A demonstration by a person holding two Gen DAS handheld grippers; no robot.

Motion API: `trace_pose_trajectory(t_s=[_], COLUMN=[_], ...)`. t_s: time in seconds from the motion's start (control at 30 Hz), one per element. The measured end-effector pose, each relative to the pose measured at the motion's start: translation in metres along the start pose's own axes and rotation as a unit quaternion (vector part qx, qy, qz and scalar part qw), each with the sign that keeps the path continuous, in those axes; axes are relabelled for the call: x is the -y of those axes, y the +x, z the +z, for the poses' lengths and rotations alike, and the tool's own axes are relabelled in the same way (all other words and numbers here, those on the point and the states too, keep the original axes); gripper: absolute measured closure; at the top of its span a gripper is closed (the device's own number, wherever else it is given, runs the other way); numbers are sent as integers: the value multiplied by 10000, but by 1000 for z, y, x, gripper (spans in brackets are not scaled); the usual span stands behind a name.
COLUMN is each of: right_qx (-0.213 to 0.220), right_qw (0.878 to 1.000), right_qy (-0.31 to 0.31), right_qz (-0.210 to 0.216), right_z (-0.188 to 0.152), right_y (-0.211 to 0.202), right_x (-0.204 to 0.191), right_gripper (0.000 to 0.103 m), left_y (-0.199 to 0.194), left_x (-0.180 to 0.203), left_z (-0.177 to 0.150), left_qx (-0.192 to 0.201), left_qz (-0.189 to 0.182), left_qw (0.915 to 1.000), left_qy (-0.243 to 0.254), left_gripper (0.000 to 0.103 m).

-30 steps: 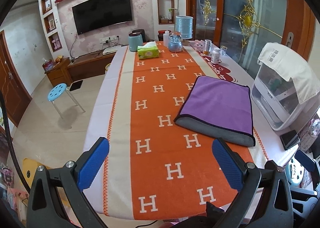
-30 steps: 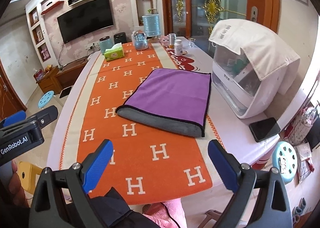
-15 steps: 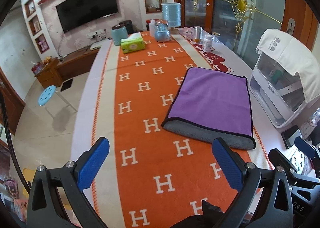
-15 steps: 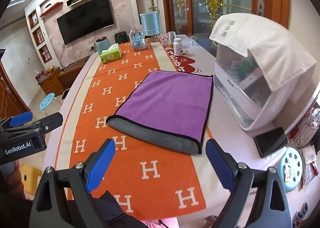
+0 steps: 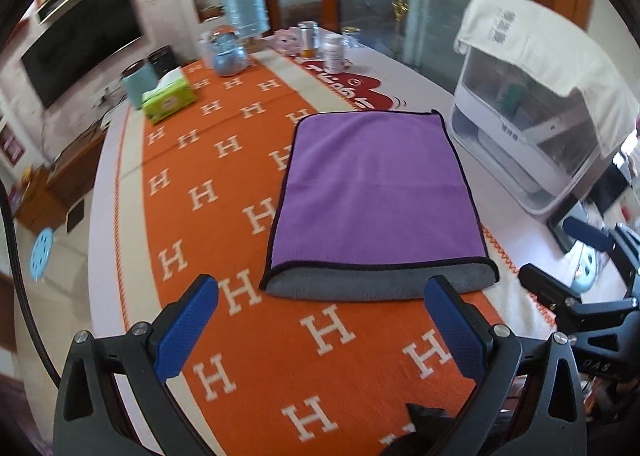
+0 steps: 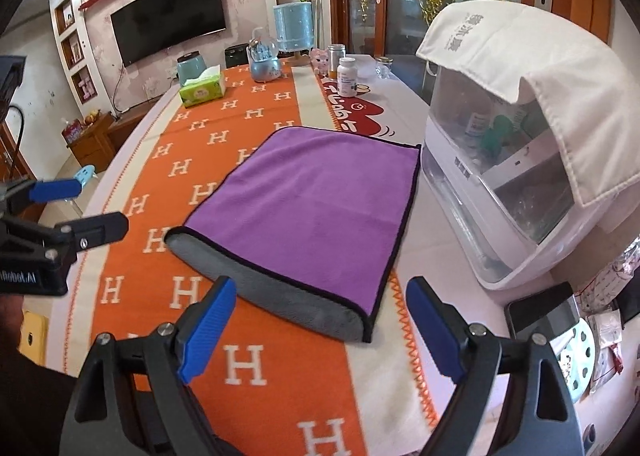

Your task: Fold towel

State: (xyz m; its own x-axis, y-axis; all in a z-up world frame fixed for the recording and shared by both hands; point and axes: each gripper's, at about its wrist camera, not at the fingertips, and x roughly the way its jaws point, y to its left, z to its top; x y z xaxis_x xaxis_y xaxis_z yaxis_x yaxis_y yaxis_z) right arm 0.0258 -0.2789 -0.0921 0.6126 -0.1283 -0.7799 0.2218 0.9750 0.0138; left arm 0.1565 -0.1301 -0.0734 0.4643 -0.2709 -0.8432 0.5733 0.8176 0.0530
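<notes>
A purple towel (image 5: 372,192) with a grey underside and black trim lies folded in half on the orange H-patterned runner (image 5: 240,356); its grey fold edge faces me. It also shows in the right wrist view (image 6: 316,208). My left gripper (image 5: 320,300) is open and empty, just short of the towel's near edge. My right gripper (image 6: 320,308) is open and empty, above the near right part of the fold. The right gripper also shows at the right of the left wrist view (image 5: 560,260), and the left gripper at the left of the right wrist view (image 6: 76,204).
A white appliance under a white cloth (image 6: 520,144) stands close to the towel's right side. A phone (image 6: 540,308) lies by the table edge. A tissue box (image 5: 170,100), jars, bottles and a blue canister (image 5: 244,10) stand at the far end.
Both grippers have moved forward and closer to the towel's near edge; the left one has swung right to face it. Both stay open. The towel has not moved.
</notes>
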Motion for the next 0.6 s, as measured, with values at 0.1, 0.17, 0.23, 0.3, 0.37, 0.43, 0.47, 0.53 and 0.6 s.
trace_pose_trajectory(t_s=[0.1, 0.17, 0.23, 0.3, 0.37, 0.43, 0.47, 0.53, 0.6], right_qx=[-29, -83, -131, -220, -296, -425, -508, -634, -767], right_qw=[10000, 9999, 9999, 9996, 9994, 9988, 9984, 9976, 9967], right_qy=[-57, -78, -104, -138, -157, -181, -193, -196, -177], right_qz=[-3, 5, 13, 50, 102, 145, 160, 182, 207], right_z=[-3, -6, -8, -12, -15, -20, -22, -26, -29], right_y=[10, 19, 26, 35, 42, 50, 56, 63, 72], right_x=[8, 13, 17, 21, 22, 23, 24, 24, 25], right_gripper=[16, 16, 16, 19, 21, 23, 24, 28, 31], left_y=[18, 28, 41, 56, 67, 80, 87, 100, 112], left_x=[-1, -4, -7, -12, -16, -20, -22, -26, -31], left_z=[9, 12, 15, 16, 17, 17, 17, 15, 14], left_qx=[-133, -218, -329, -443, -526, -608, -657, -767, -858], left_qz=[-47, -99, -90, -74, -91, -141, -147, -172, -217], left_qw=[9997, 9995, 9989, 9982, 9975, 9966, 9961, 9951, 9943], left_qy=[185, 226, 316, 402, 455, 531, 563, 597, 599], left_gripper=[1, 1, 1, 1, 1, 1, 1, 1, 1])
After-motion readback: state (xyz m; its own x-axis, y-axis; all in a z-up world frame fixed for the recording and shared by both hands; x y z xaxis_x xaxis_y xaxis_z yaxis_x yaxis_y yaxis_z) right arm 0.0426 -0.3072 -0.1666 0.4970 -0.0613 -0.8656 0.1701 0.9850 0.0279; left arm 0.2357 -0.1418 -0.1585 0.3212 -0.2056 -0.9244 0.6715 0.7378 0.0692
